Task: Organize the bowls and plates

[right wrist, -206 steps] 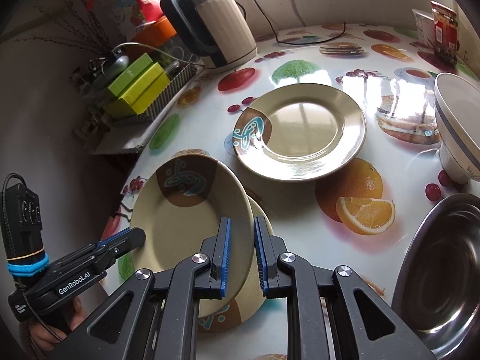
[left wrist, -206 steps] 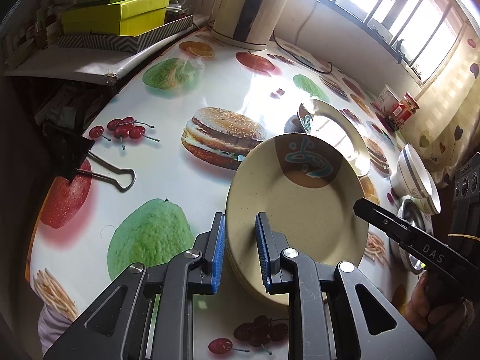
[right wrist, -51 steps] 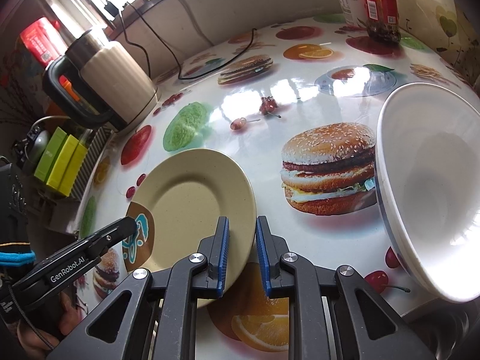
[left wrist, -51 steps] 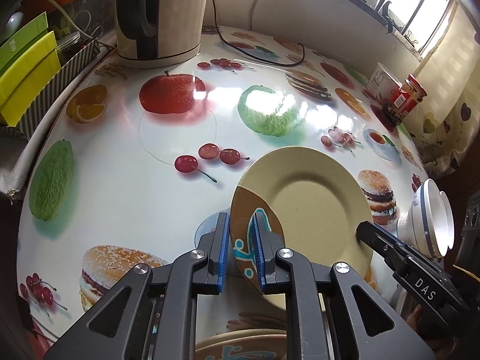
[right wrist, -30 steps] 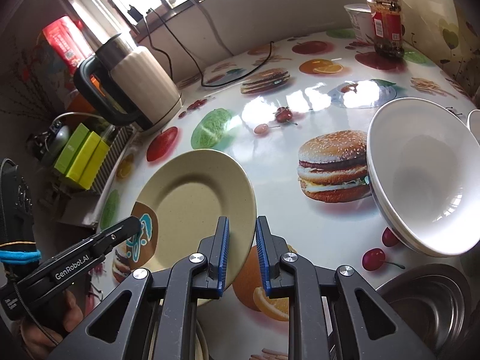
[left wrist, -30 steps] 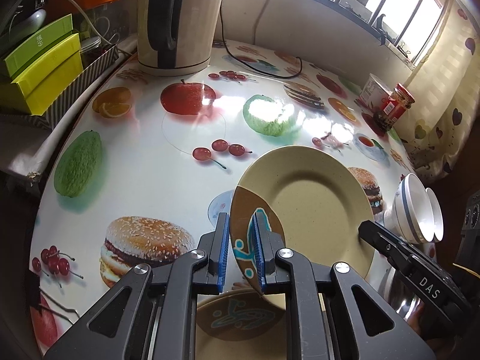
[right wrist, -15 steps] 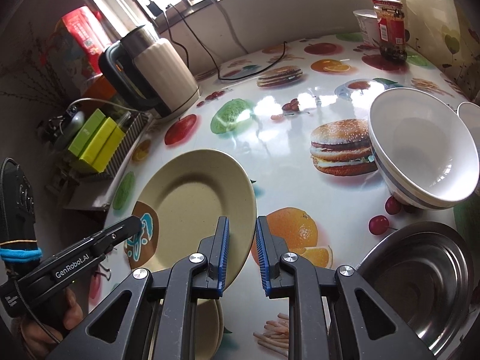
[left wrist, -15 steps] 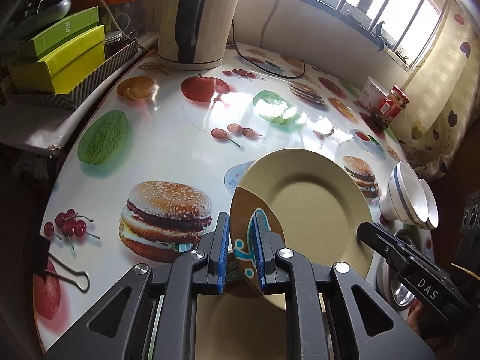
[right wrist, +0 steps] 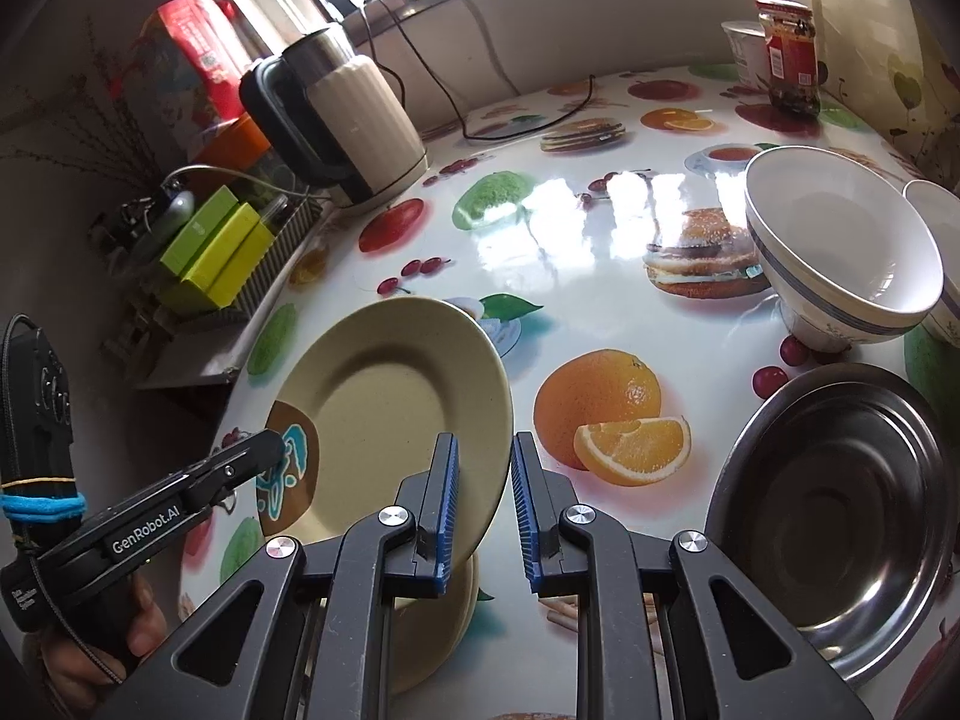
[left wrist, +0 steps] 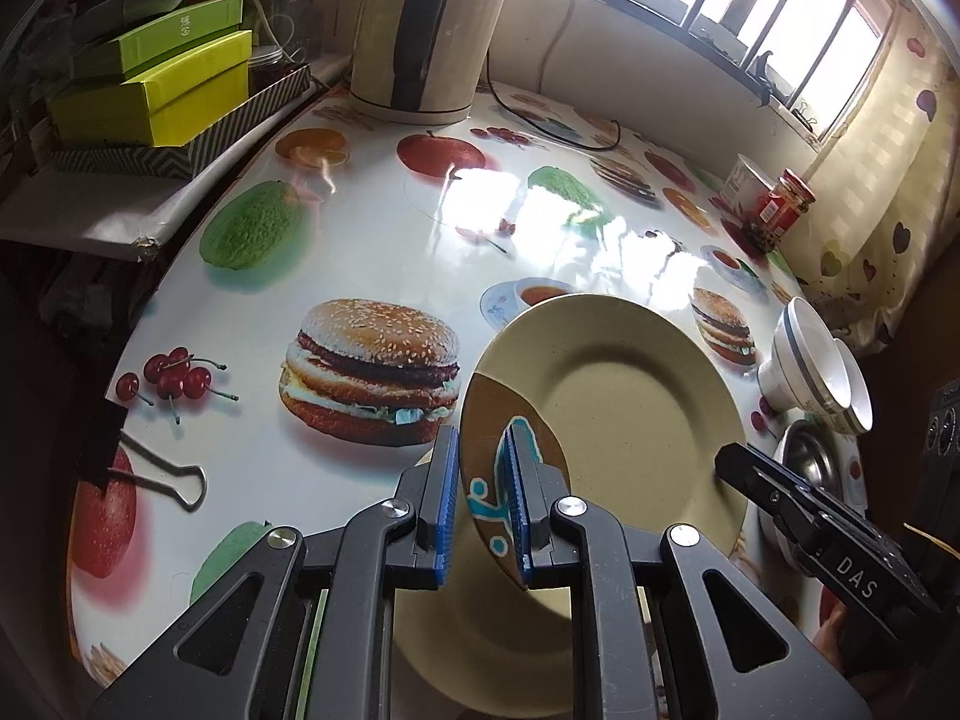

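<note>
While both your left gripper [left wrist: 480, 492] and right gripper [right wrist: 485, 501] pinched the beige plate [left wrist: 624, 408] by opposite rims, it hung above the plate stack [left wrist: 480, 648] beneath your fingers, awaiting a level lowering.

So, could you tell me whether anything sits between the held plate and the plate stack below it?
Nothing visible does. The plate, gripped by the left gripper and right gripper, hangs tilted over the stack, whose visible top looks bare. The steel bowl sits off to the side.
</note>
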`<state>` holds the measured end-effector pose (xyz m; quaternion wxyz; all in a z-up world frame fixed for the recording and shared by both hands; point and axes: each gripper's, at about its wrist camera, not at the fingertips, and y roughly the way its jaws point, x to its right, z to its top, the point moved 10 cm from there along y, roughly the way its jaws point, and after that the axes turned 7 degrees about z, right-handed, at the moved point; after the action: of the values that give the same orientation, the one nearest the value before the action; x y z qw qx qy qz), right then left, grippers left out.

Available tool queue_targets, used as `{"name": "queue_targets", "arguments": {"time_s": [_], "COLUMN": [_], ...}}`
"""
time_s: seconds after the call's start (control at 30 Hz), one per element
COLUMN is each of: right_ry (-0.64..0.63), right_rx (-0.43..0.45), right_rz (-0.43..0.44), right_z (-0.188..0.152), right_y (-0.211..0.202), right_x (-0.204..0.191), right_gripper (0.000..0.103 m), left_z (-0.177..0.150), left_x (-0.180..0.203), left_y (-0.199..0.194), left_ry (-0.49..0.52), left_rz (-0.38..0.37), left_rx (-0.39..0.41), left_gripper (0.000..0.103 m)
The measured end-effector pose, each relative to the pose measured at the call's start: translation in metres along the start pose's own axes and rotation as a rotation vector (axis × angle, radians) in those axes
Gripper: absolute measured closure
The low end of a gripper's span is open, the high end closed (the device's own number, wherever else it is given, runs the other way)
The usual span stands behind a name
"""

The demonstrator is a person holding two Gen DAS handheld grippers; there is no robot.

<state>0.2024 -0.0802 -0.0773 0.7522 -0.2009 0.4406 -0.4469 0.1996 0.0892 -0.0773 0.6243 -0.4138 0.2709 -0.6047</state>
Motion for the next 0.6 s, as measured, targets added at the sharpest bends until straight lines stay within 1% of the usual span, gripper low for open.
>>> {"name": "queue_targets", "arguments": {"time_s": [0.23, 0.6], "right_ry": [-0.021, -0.043], "right_rx": [-0.016, -0.035], "right_rz": [-0.001, -0.002], "right_z": [-0.015, -0.030], "right_y": [-0.001, -0.001], "right_x": [-0.007, -0.014], "right_gripper": [0.085, 0.085], "left_z": [-0.016, -0.032], "left_x": [-0.010, -0.019], "left_y": [-0.002, -0.004], "left_ry": [-0.014, -0.025], "left_rz": [0.006, 0.014], "left_rx": [-0.011, -0.019], "left_gripper": [0.087, 0.087]}}
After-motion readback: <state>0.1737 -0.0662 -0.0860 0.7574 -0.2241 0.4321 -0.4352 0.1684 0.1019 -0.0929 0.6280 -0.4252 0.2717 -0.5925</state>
